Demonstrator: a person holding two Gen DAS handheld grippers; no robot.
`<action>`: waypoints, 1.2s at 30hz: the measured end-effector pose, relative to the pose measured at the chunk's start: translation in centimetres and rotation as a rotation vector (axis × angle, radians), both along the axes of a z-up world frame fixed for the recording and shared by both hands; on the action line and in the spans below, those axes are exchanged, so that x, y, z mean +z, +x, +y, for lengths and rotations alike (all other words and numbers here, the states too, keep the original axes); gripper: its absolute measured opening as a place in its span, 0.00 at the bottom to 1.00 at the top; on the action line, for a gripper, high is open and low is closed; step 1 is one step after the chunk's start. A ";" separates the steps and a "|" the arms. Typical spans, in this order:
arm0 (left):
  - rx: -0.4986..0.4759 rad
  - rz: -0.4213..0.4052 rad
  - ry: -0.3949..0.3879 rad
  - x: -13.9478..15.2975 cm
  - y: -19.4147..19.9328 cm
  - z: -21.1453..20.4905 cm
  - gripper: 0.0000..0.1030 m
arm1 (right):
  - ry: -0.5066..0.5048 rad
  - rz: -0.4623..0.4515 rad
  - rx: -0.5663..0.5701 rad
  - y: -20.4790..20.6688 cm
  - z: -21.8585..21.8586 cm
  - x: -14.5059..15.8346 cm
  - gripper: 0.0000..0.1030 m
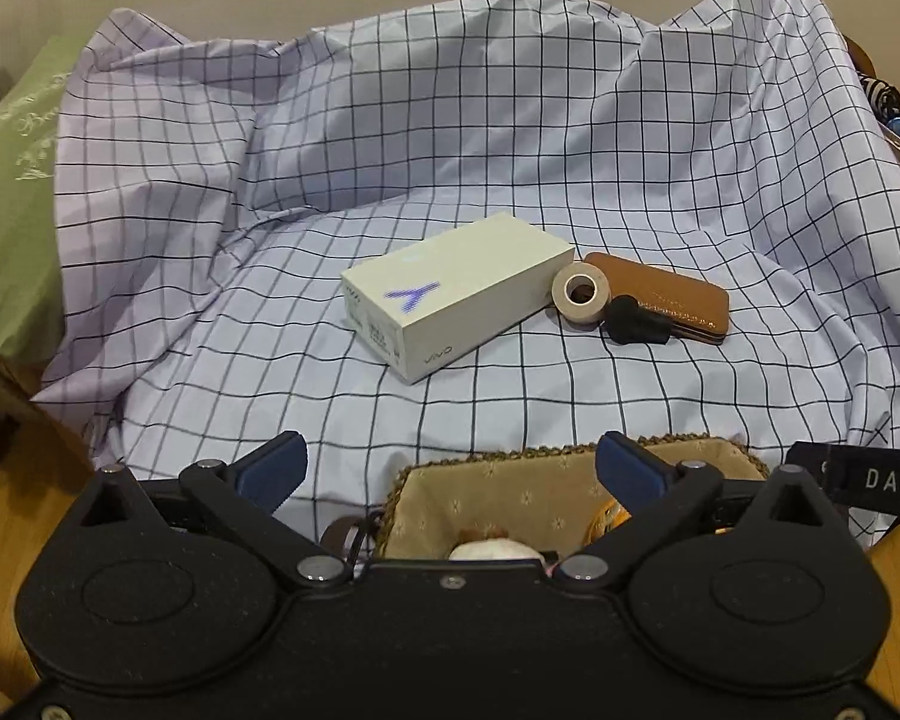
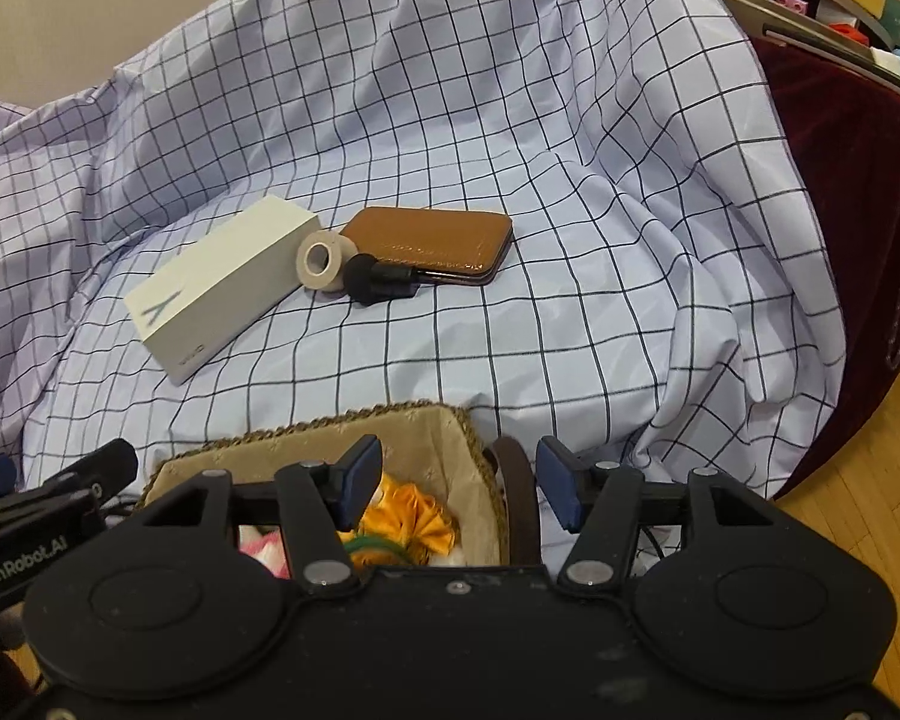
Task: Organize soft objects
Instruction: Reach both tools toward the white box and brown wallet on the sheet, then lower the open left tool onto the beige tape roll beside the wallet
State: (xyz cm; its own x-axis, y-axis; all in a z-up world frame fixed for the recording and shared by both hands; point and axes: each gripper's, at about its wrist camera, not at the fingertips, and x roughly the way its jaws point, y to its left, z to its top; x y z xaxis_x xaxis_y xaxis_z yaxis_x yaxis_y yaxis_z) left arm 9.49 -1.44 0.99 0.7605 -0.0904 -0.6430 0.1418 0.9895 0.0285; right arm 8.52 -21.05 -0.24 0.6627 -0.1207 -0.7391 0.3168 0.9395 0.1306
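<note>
My left claw gapes empty; the right claw is half-open, empty. Both hang above the basket (soft things inside).

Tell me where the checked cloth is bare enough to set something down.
Bare checked cloth lies between the lined basket and the white box, and right of the brown case. Crowded: box, tape roll, black piece and case sit bunched together mid-cloth.

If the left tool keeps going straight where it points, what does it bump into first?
Probably the basket right below the open left tool, or the soft things inside it. Depth is hard to judge, so it might instead clear the rim and reach the checked cloth.
</note>
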 end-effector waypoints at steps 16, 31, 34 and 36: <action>-0.059 0.114 -0.025 -3.1 7.1 -0.8 0.96 | -0.003 0.019 -0.012 10.2 0.6 -0.4 0.57; -0.046 0.104 -0.052 -6.3 8.8 0.2 0.96 | -0.060 -0.036 -0.022 17.0 2.4 -4.4 0.59; -0.034 0.118 -0.068 -6.5 9.1 0.5 0.96 | -0.056 -0.023 -0.021 17.5 2.5 -4.9 0.60; -0.025 0.126 -0.081 -6.6 9.3 0.7 0.96 | -0.071 -0.019 -0.017 17.8 2.7 -5.2 0.61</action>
